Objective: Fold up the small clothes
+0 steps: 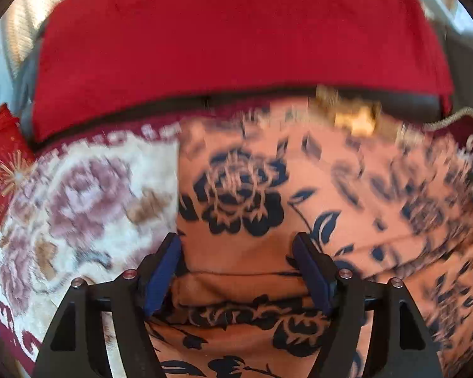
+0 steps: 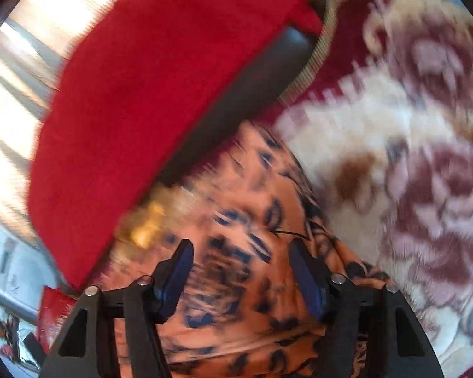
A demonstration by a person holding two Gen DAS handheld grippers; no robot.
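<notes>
An orange garment with a dark blue flower print (image 1: 268,195) lies on a cream and maroon floral blanket (image 1: 78,195). It shows a folded edge close to my left gripper (image 1: 238,245), which is open, low over the cloth near its left edge, with nothing between the pads. In the right wrist view the same garment (image 2: 236,220) is blurred by motion. My right gripper (image 2: 241,252) is open just above it, holding nothing. A gold embroidered patch (image 1: 353,116) sits at the garment's far edge; it also shows in the right wrist view (image 2: 145,226).
A big red cushion (image 1: 236,37) lies behind the garment on a dark sofa edge; it also fills the upper left of the right wrist view (image 2: 148,88). A red printed packet (image 1: 0,170) lies at the left. The blanket (image 2: 410,157) extends to the right.
</notes>
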